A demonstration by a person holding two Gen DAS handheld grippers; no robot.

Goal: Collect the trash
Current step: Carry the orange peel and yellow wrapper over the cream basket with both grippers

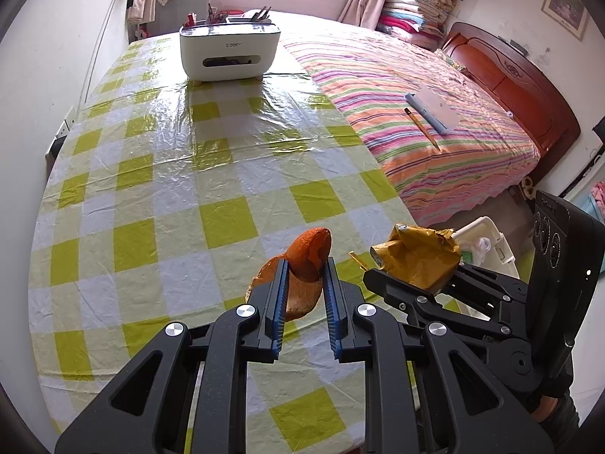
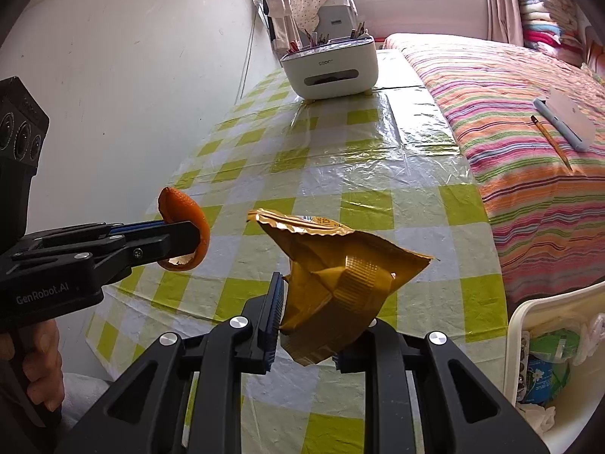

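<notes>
Room: a bedroom is shown, with a white wall on the left and a window at the far end.
Bed (image 1: 435, 121): covered by a striped spread in pink, orange and green; it is placed just beside the table's right edge.
Table (image 1: 159, 174): covered by a yellow-green and white checked cloth under clear plastic film.
White box (image 1: 230, 50): set at the table's far end, with pens and small tools held in its top.
Bin (image 2: 529, 325): a white plastic basket is seen at the table's near right corner, below the tabletop; green and blue packaging is held inside.
Notebook (image 1: 435, 108): laid on the bed, with 1 pencil (image 1: 421, 128) just beside it.
Right gripper (image 2: 321, 302): clenched on a crumpled golden snack wrapper (image 2: 340, 276), which is held in the air above the table's near edge, near the bin.
Left gripper (image 1: 304, 276): clamped on a curled orange peel (image 1: 308, 261), which is held above the cloth, to the left of the wrapper and apart from it.
</notes>
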